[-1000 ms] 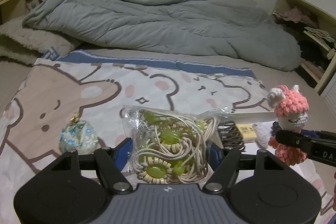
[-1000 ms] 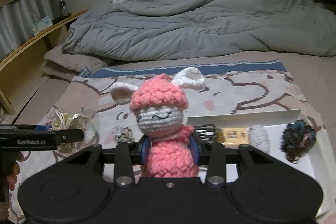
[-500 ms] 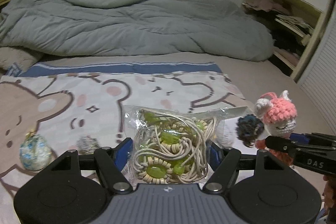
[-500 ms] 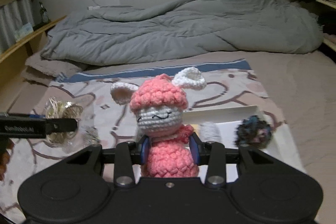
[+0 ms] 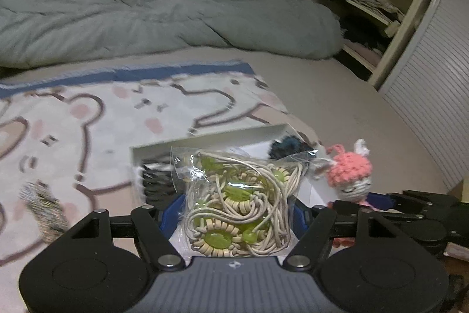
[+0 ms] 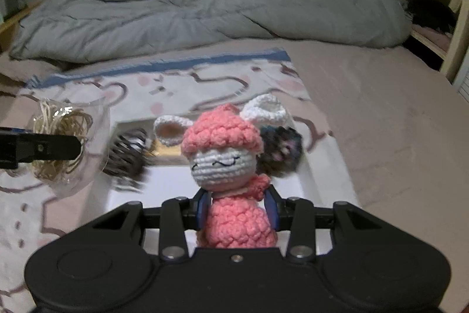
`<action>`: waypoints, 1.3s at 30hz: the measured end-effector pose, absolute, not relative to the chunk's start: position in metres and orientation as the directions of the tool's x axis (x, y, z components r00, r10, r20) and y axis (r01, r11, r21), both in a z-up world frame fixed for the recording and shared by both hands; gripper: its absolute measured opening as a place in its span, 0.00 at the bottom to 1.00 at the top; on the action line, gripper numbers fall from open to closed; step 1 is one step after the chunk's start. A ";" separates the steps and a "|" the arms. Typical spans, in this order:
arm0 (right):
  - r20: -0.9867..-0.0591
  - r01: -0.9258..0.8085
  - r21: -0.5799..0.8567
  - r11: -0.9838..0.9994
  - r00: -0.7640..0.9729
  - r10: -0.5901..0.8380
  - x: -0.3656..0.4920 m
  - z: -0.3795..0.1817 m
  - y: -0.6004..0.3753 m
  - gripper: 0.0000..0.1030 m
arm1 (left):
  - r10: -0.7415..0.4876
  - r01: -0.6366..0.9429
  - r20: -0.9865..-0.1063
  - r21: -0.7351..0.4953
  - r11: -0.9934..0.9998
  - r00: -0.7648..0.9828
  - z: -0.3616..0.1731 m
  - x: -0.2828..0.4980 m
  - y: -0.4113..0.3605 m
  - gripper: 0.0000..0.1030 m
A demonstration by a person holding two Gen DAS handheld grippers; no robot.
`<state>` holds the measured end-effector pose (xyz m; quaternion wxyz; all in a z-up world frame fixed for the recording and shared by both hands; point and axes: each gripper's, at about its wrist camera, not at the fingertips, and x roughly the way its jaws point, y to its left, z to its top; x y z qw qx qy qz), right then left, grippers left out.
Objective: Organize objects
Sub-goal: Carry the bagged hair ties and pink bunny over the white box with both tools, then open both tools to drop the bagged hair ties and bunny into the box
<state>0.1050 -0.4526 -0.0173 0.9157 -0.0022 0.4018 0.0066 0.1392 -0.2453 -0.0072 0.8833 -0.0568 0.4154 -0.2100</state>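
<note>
My left gripper (image 5: 239, 213) is shut on a clear plastic bag of cream cord and green beads (image 5: 240, 201), held above the near left part of a white tray (image 5: 205, 138). My right gripper (image 6: 237, 210) is shut on a pink crochet doll with white ears (image 6: 225, 154), held over the tray (image 6: 322, 172). The doll also shows in the left wrist view (image 5: 348, 175), and the bag in the right wrist view (image 6: 61, 145). A dark blue scrunchie (image 6: 283, 151) and a black striped hair tie (image 6: 126, 157) lie in the tray.
The tray sits on a cartoon bear blanket (image 5: 88, 119) on a bed. A patterned scrunchie (image 5: 41, 204) lies on the blanket at left. A grey duvet (image 6: 205, 8) is bunched at the back. Shelves (image 5: 366, 8) and a slatted door (image 5: 433, 96) stand at right.
Both grippers have swung right with their loads and now hang over the white tray. The floral pouch on the blanket has left the left view.
</note>
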 end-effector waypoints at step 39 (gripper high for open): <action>-0.818 0.071 -0.012 0.997 0.573 -0.051 0.137 -0.062 -0.503 0.45 | -0.564 0.867 -0.785 -0.070 0.493 0.257 -0.123 0.166 -0.367 0.74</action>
